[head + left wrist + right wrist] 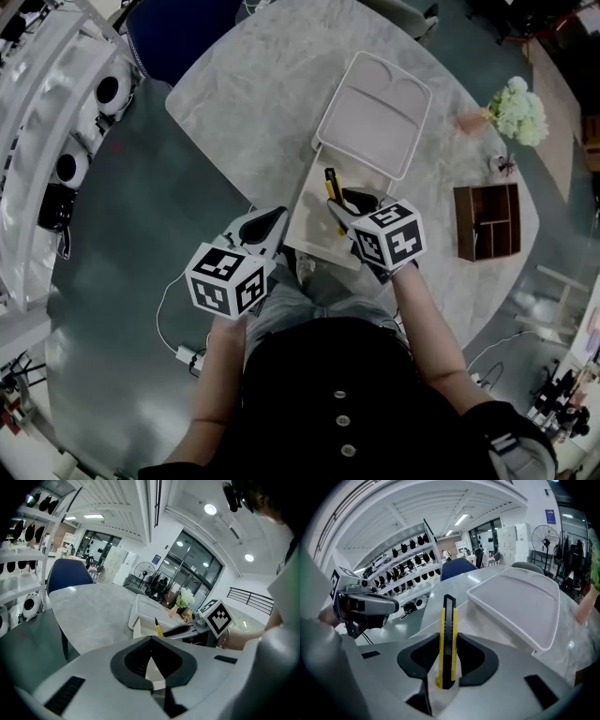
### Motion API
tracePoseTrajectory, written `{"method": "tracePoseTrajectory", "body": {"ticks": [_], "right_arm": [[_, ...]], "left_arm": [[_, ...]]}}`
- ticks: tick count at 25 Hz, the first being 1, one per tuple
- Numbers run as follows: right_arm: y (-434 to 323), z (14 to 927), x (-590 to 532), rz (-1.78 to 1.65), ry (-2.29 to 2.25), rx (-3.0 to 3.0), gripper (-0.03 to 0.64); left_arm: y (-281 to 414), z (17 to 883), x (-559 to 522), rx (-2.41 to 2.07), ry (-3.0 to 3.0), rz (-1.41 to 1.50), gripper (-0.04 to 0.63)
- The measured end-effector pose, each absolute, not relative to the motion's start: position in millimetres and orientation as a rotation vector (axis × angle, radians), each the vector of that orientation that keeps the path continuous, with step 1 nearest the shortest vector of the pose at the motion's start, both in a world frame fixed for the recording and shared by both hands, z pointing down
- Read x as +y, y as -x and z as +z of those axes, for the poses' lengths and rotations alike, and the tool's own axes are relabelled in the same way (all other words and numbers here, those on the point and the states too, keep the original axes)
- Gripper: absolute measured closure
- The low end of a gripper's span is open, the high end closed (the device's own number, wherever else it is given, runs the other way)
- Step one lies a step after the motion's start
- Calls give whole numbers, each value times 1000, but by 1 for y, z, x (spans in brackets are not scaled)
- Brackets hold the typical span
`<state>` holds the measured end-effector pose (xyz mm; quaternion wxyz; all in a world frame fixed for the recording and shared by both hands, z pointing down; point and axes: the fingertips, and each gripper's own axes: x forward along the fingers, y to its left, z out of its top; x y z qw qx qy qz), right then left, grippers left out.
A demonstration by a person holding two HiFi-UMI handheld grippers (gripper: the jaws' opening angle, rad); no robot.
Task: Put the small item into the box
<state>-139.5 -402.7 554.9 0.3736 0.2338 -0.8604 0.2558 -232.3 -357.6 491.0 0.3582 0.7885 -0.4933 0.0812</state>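
Observation:
A yellow and black utility knife [331, 187] stands upright between the pads of my right gripper [349, 208], which is shut on it. It hangs over a flat beige box [311, 217] at the near edge of the round marble table [253, 103]. The box's white lid [375, 112] lies just beyond it. In the right gripper view the knife [447, 639] rises straight up between the jaws, with the lid [520, 602] to its right. My left gripper [270, 225] hovers at the box's left side, shut and holding nothing. Its view shows the knife [158, 628] and the lid [149, 612] ahead.
A brown wooden organiser [487, 222] stands on the table to the right, with a bunch of pale flowers [517, 111] behind it. A blue chair [183, 33] is at the far left of the table. White shelving [66, 112] lines the left. A cable and power strip [187, 354] lie on the floor.

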Motion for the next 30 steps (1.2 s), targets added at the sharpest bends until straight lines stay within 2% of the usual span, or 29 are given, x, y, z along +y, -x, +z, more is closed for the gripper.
{"method": "tracePoseTrajectory", "body": {"ticks": [30], "right_arm": [[137, 604, -401, 264, -369, -1860, 489]], "left_arm": [[237, 509, -354, -1266, -2012, 244, 578]]}}
